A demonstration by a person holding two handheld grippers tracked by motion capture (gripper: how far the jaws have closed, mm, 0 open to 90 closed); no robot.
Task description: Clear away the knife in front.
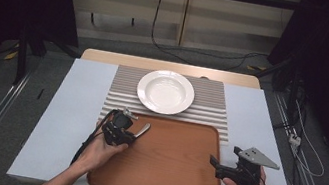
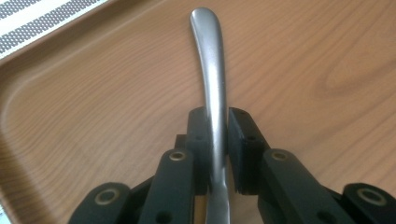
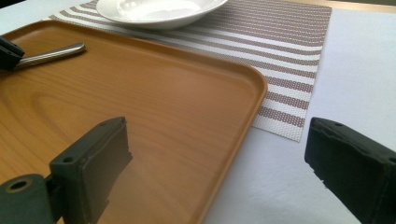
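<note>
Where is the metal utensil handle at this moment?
In the high view, the metal utensil handle is clamped in the left gripper, over the wooden tray's near-left corner, below the white plate.

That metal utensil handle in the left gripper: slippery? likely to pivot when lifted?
Probably slippery: the utensil handle is smooth brushed metal, narrow and rounded. It looks stiff, so no flex is expected. The left gripper clamps it along a short stretch between the pads, with the handle end jutting out over the wooden tray, so it may pivot if the hidden end is heavier.
</note>
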